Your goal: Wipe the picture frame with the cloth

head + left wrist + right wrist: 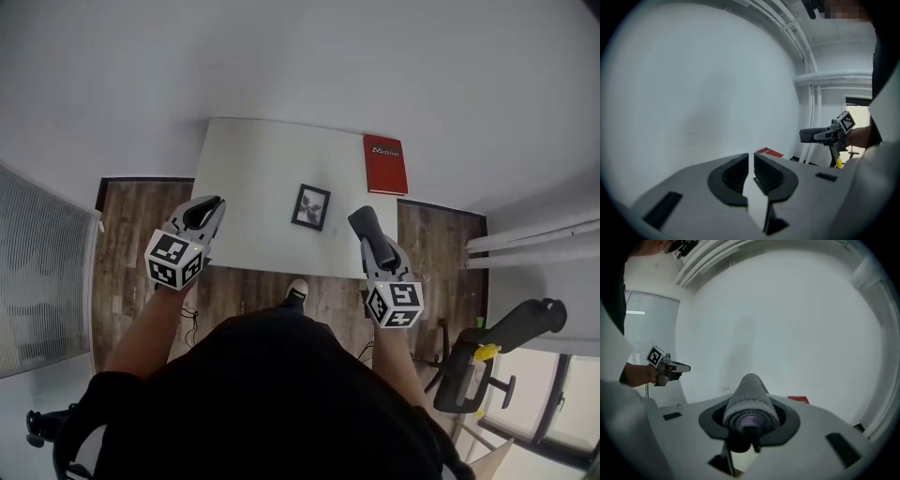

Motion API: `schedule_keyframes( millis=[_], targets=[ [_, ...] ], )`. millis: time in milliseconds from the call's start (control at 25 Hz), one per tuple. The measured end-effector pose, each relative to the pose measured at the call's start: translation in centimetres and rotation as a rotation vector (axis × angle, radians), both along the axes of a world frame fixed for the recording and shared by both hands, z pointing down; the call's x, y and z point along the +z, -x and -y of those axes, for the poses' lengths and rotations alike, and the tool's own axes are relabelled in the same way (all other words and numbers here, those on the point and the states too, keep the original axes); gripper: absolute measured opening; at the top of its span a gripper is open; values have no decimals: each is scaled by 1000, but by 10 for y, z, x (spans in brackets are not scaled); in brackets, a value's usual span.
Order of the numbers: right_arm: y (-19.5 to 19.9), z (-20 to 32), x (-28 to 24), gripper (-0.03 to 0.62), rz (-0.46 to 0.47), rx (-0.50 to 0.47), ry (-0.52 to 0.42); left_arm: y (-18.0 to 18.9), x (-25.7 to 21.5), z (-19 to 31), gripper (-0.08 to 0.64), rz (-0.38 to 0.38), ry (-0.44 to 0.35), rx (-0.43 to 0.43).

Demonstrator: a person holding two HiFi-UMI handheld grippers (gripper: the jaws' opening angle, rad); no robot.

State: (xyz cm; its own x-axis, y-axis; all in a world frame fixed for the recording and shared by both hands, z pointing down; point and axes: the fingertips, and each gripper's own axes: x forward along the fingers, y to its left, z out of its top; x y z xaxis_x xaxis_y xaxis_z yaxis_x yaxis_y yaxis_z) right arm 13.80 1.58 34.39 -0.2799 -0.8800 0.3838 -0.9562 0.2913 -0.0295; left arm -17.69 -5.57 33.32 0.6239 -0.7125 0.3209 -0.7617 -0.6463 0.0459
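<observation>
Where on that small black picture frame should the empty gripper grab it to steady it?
Probably its left border, approached from the left, the side where the left gripper is. The picture frame is small, with a narrow dark border that jaws could pinch. They are shut now and must open first; the right gripper holds the cloth.

The table (253,159) is white, the picture frame (311,207) black, the book (385,164) red, the cloth (749,399) grey.
</observation>
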Motion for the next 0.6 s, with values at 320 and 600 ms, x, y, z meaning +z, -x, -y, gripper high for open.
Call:
schedule_keyframes(
  millis=[320,600],
  targets=[
    [-36,61,14,109,4,-48,32,-37,15,37,41,21,39,-30],
    [-50,106,35,109,21,-111,62,-50,24,61,41,40,63,-92]
  ],
)
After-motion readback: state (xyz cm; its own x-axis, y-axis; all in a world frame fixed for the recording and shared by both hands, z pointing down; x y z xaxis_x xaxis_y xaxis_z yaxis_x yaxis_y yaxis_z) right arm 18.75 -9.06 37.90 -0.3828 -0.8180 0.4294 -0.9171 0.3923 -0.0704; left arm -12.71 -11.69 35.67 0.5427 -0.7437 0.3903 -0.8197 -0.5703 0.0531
